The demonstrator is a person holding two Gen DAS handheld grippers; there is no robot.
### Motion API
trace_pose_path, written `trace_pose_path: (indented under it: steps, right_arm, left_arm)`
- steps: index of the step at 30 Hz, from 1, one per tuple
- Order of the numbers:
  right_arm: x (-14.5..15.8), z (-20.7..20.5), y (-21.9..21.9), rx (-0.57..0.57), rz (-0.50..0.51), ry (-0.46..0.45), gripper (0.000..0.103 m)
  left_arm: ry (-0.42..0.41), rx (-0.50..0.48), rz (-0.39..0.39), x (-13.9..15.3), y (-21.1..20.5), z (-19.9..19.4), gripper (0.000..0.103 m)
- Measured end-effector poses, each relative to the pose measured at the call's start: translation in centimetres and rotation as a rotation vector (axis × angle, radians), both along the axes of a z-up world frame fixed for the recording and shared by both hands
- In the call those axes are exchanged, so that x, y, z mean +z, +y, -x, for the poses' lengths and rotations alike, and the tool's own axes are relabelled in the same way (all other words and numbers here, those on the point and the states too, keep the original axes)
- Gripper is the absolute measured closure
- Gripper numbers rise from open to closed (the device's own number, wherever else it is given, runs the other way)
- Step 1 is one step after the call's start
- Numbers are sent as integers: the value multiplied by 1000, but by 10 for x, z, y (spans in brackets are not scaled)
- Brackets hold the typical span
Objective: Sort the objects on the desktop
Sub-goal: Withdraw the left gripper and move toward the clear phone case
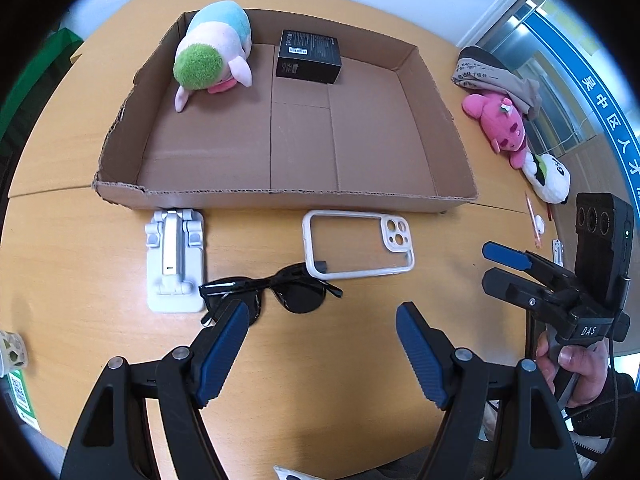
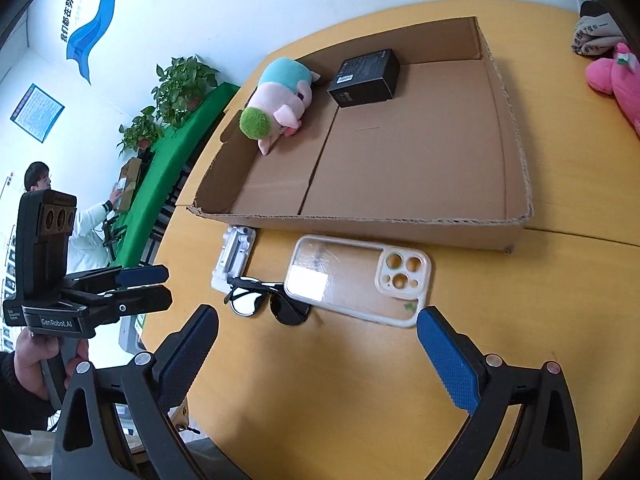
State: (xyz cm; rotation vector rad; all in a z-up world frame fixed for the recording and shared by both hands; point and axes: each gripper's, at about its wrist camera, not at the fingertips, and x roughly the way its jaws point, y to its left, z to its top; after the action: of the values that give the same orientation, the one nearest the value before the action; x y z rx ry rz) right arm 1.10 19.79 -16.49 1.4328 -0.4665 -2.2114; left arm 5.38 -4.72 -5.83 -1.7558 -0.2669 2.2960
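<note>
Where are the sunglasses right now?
The sunglasses lie on the table in front of the cardboard tray, between the white phone stand and the phone case, touching the case's near edge.

An office: slogan banner (image 2: 86,20) and notices on white walls, potted plants (image 2: 176,88), a seated coworker (image 2: 86,208).

Before you, the box (image 1: 280,196) holds a plush toy (image 1: 212,52) and carton (image 1: 308,56) at its rear; phone stand (image 1: 174,260), sunglasses (image 1: 280,292) and phone case (image 1: 358,244) lie in front.
</note>
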Motion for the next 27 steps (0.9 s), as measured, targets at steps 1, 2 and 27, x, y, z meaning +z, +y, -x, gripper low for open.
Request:
trace_pose_path:
  steps: [1, 2, 27]
  right_arm:
    - [1, -1, 0, 1, -2, 2, 1]
    - [1, -1, 0, 5, -4, 3, 1]
    - [-31, 8, 2, 54, -50, -112, 5]
  left_arm:
    - [0, 1, -1, -1, 0, -1, 27]
    - [-1, 3, -1, -1, 1, -1, 27]
    - [-72, -79, -53, -36, 40, 25, 27]
